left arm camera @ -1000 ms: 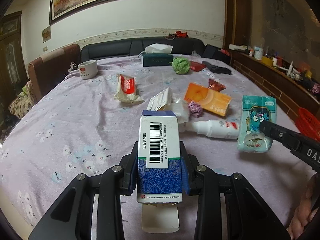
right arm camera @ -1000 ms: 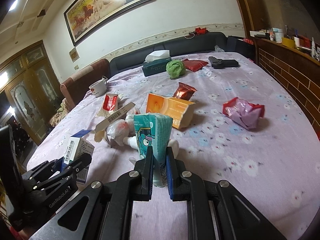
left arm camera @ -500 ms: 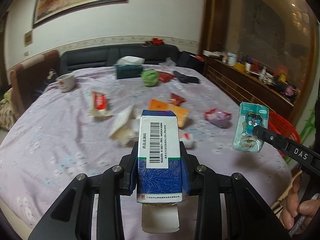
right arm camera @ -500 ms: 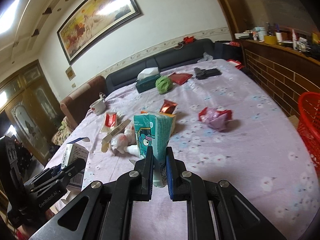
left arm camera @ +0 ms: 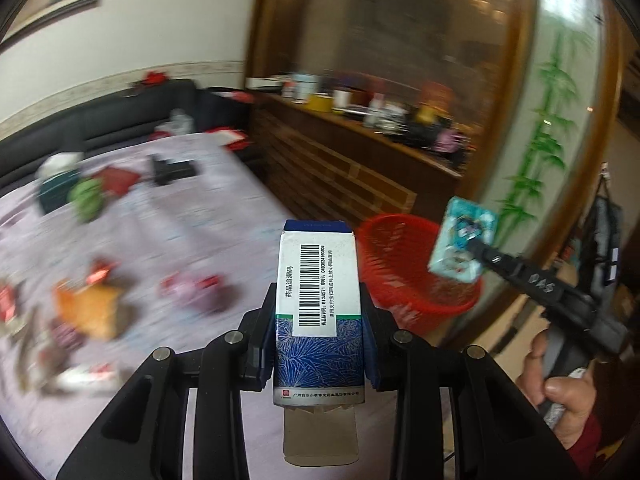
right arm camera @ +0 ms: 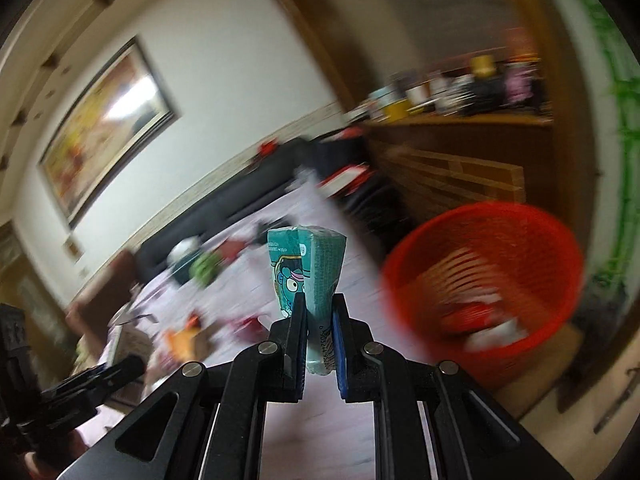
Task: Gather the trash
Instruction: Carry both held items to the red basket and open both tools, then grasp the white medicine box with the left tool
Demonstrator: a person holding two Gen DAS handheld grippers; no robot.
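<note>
The medicine box (left arm camera: 319, 312), white and blue with a barcode label, stands upright in the lower centre of the left wrist view, and we have it pinched between the two fingers of the left gripper (left arm camera: 319, 344), its torn bottom flap hanging below them. Right of it in that frame the teal tissue pack (left arm camera: 464, 240) hangs in the air over the red basket (left arm camera: 420, 304), clamped at its lower end by the right gripper (left arm camera: 476, 250), whose handle we hold in the right hand (left arm camera: 560, 392) at the lower right. In the right wrist view the same tissue pack (right arm camera: 306, 276) sits in the middle of the frame, squeezed thin between the right gripper (right arm camera: 320, 344) fingers, which are nearly pressed together on it. The red basket (right arm camera: 480, 240) fills the right of that frame, past the edge of the table (right arm camera: 352, 280), its mouth open with some blurred wrappers lying inside. In the left wrist view the purple flowered table (left arm camera: 200, 216) runs across the left half, its right edge slanting down toward the basket; loose trash lies on it, blurred, including an orange packet (left arm camera: 90, 312) and a green ball (left arm camera: 86, 198). A wooden cabinet (left arm camera: 340, 160) stands behind the basket.
</note>
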